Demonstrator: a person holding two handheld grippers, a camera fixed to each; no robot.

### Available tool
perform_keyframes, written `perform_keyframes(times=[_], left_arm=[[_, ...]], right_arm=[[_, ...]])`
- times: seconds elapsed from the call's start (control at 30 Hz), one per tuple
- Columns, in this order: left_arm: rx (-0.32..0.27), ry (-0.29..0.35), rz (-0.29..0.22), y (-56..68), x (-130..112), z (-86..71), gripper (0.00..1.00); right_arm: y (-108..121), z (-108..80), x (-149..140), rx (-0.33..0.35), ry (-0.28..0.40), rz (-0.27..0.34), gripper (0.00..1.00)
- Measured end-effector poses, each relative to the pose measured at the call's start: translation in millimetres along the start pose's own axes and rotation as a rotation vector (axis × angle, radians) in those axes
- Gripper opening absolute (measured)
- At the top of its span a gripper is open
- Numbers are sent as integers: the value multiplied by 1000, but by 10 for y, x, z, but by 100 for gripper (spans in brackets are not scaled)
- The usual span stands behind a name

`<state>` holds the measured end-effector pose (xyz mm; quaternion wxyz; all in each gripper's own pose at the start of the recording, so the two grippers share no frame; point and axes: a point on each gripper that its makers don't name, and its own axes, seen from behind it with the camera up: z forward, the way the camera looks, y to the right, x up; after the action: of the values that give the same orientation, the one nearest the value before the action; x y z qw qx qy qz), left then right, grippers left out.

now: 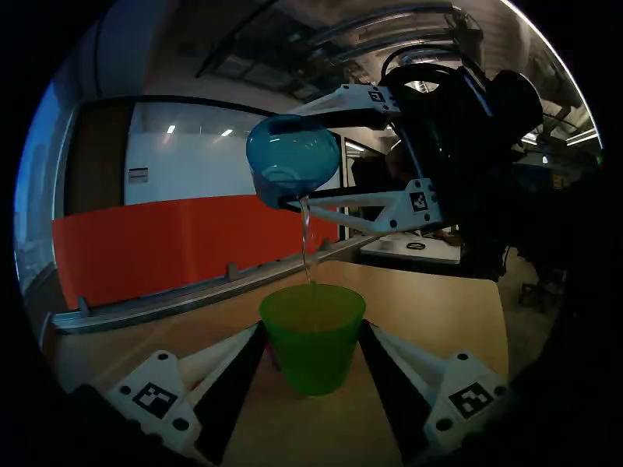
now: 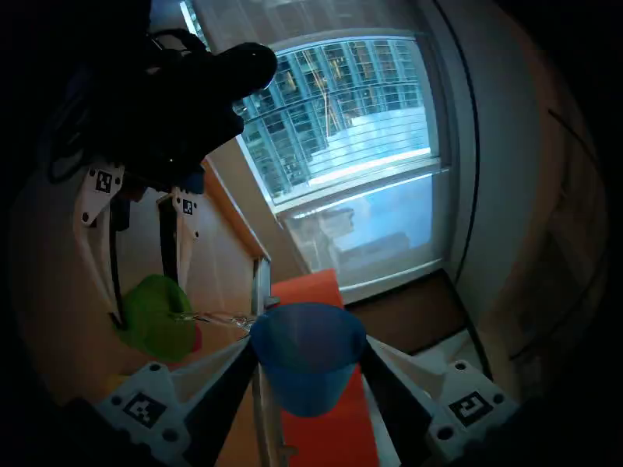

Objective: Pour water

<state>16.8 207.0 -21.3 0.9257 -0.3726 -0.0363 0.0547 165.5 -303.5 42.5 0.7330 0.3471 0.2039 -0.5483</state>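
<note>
Table of pale wood (image 1: 436,307) lies under the work; above it the right gripper (image 1: 294,159) is clenched on both sides of the blue cup (image 1: 292,152), tipped mouth-down, and the left gripper (image 1: 313,331) clamps the green cup (image 1: 313,354) upright directly below. Thin water stream (image 1: 305,241) runs from blue lip into green mouth. Pouring is in hand, by my judgement; the next move calls for a centred lip, then righting the blue cup.

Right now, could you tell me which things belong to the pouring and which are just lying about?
In use: blue cup, green cup, water stream, left gripper, right gripper.
Just there: table, orange panel, window.
</note>
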Motion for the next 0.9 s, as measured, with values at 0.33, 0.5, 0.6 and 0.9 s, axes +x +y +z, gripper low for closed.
perform_keyframes(times=[0.33,0.5,0.6,0.9], left_arm=[[1,1,0,-7,10,-8,84],[1,1,1,-2,18,-4,84],[1,2,2,0,27,0,84],[0,2,3,-2,33,7,84]], right_arm=[[47,16,17,-12,2,-38,90],[70,27,28,-18,0,-65,90],[87,34,38,-22,-1,-80,90],[112,47,51,-28,-2,-116,90]])
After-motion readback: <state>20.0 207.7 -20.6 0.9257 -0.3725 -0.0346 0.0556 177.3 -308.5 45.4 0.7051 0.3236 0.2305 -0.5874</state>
